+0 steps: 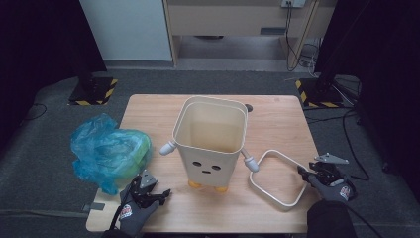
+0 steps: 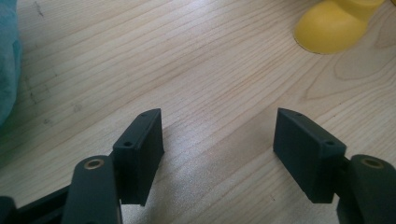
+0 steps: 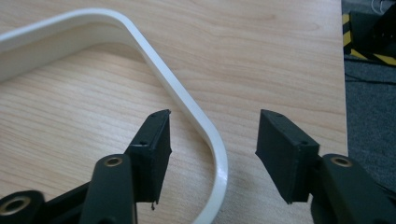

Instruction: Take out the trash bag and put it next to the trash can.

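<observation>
A cream bin (image 1: pixel 210 144) with a face, two stub arms and yellow feet stands upright mid-table. Its loose white rim ring (image 1: pixel 267 194) lies flat to the right. My right gripper (image 1: pixel 309 171) is at the ring's right corner. In the right gripper view its jaws (image 3: pixel 214 135) straddle the ring's curved band (image 3: pixel 187 100) without pressing it, so it is open. My left gripper (image 1: pixel 151 186) hovers low over bare wood at the front left, open and empty (image 2: pixel 218 135), with one yellow foot (image 2: pixel 334 25) ahead of it.
A crumpled blue-green plastic bag (image 1: pixel 106 151) lies on the left of the wooden table (image 1: pixel 277 119), its edge beside my left gripper (image 2: pixel 7 60). Dark floor, cables and stand bases surround the table. The table's right edge runs close to my right gripper.
</observation>
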Available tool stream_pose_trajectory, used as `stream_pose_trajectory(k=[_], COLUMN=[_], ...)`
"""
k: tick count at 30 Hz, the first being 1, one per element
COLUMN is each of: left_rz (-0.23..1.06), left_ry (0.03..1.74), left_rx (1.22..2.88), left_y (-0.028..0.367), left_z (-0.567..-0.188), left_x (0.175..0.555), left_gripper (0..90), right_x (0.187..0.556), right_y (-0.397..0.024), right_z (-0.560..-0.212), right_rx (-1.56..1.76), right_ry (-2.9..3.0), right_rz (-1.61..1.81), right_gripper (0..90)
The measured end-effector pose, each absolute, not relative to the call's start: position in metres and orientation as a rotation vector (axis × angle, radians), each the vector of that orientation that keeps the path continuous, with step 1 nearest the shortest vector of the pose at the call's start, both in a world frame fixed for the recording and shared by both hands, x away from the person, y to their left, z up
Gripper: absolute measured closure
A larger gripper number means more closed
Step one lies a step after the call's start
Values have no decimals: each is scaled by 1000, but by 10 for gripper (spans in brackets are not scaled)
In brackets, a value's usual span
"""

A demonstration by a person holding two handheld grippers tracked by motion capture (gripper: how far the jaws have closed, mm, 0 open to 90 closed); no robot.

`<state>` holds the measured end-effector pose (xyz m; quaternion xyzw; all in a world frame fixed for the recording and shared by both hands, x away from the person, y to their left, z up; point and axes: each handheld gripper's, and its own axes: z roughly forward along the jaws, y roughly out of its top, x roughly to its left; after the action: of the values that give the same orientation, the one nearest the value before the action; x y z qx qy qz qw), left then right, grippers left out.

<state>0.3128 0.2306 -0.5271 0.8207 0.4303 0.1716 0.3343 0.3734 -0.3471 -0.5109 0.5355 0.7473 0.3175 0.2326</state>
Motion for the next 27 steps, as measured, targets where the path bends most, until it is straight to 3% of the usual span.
stream_pose_trajectory(k=[14, 27], left_rz=[478, 458], left_ry=[1117, 1128], left_rx=[2102, 2125], left_y=[227, 218], left_z=[-534, -536], left_x=[313, 315], left_gripper=[162, 14], right_x=[380, 384], right_y=[-346, -342], right_z=[-517, -518], right_rx=[1484, 1457], right_ry=[2139, 2179], right_rz=[803, 780], right_gripper=[687, 773])
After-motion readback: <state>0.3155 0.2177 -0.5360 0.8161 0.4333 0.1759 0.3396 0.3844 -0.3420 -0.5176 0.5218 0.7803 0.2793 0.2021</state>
